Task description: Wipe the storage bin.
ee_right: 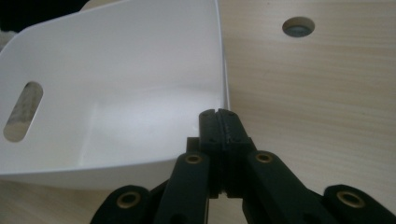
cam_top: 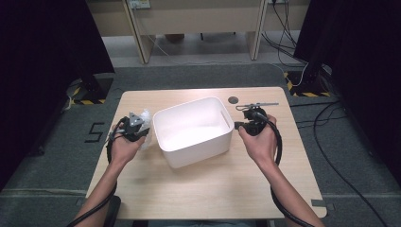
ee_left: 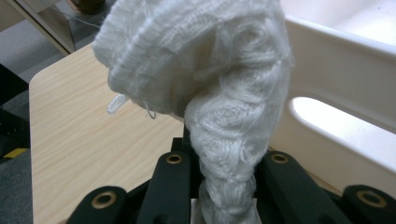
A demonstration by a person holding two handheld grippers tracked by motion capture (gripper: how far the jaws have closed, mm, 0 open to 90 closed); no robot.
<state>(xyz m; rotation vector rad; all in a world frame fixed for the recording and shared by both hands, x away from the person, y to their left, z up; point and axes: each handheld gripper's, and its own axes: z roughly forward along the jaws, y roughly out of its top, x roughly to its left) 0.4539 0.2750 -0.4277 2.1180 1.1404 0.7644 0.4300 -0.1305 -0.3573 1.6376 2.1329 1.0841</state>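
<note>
High view: white tub (cam_top: 194, 132) mid-desk (cam_top: 208, 189). Left gripper (ee_left: 226, 186) near the desk's left edge, jaws clenched on a white knitted cloth (ee_left: 205, 70). Right gripper (ee_right: 219, 123) pinching the tub's right rim, jaws fully together.

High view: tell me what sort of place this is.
Probably a lab or recording workspace, not a home: a small wooden table on grey carpet, loose cables trailing across the floor, and hazard-striped stand bases beside black curtains.
</note>
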